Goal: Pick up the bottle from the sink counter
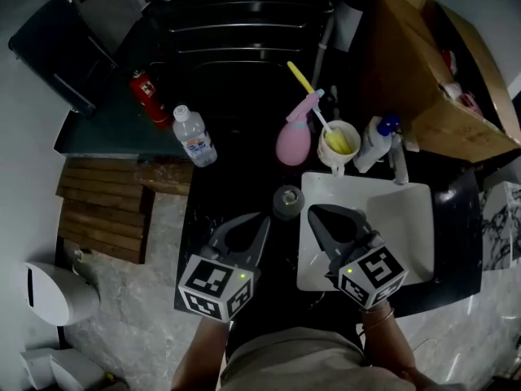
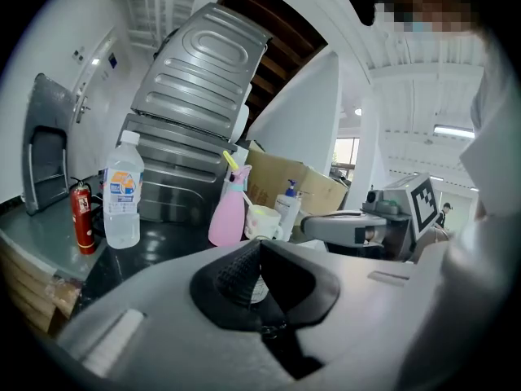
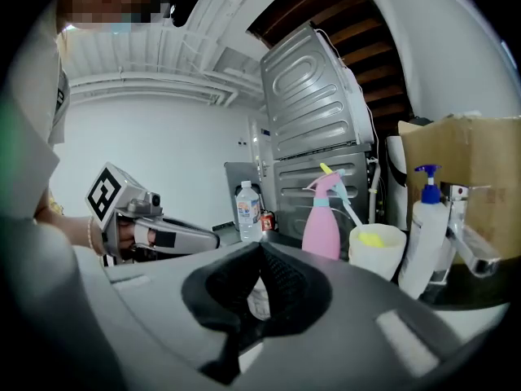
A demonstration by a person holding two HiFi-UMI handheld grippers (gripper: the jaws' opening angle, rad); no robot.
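Both claws are pinched shut with nothing in them: the left claw (image 1: 259, 221) and the right claw (image 1: 314, 213) hang side by side over the near part of the dark worktop (image 1: 236, 182), their tips either side of a small grey jar (image 1: 287, 201). The bottle (image 1: 194, 137), clear with a white cap, stands upright towards the far left, just beside a red can (image 1: 149, 98) and well apart from either claw. The first risk is plain: a shut claw that arrives at the bottle can only push it, and a tall, light bottle struck high up would likely tip or skid towards the left edge, so the jaws need to be spread before the approach ends. The second is the neighbour, since a wide claw coming in from the right may clip the red can and knock it over, or drag it along with the bottle. The round, smooth body could also slip or twist if it is caught near the cap and not at the middle. There is room for a mix-up too, because a pink sprayer (image 1: 293, 141) and a white pump bottle (image 1: 374, 143) stand beside a cup (image 1: 340, 145) behind the sink (image 1: 407, 218), nearer the right claw. A low sweep to the left might nudge the grey jar on the way
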